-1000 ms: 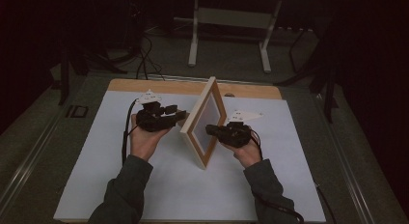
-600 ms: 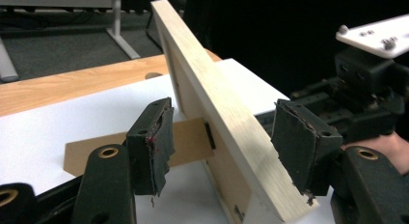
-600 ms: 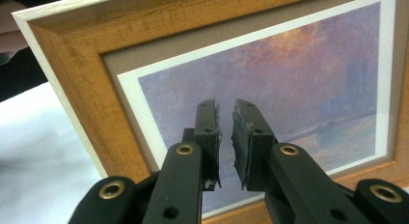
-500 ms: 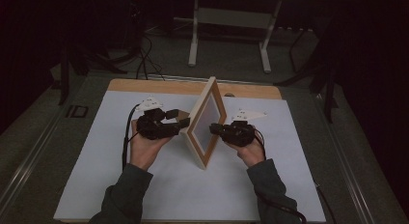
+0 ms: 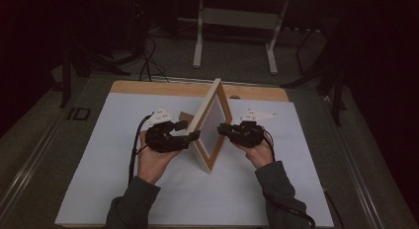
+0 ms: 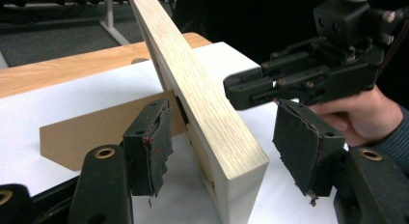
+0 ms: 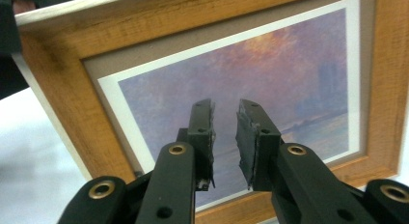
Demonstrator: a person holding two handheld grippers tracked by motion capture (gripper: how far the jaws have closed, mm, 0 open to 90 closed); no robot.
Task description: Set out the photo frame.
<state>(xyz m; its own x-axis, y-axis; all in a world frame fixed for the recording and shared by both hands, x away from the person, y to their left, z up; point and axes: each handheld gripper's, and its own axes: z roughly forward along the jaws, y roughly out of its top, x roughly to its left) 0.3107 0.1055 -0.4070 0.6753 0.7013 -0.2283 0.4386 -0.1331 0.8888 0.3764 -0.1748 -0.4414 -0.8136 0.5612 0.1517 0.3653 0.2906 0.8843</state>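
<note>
The frame (image 5: 211,124) stands upright on its lower edge near the middle of the mat (image 5: 99,189), propped from behind by its brown stand (image 6: 106,130), which lies against the mat on the left side of the frame.

The left gripper (image 6: 231,151) has just been opened to its widest: its jaws now straddle the near edge of the frame, and a clear gap is seen between each pad and the wood, so nothing is held. Compared with a second ago, this gripper has been drawn slightly back from the frame.

The right gripper (image 7: 224,137) is pointed at the picture side of the frame; its jaws have just been parted a little and stand narrow, with nothing between them.

From this it is judged that the frame has been released and left to rest on its stand. Setting it up appears nearly done, provided it is not knocked as the grippers are withdrawn.
</note>
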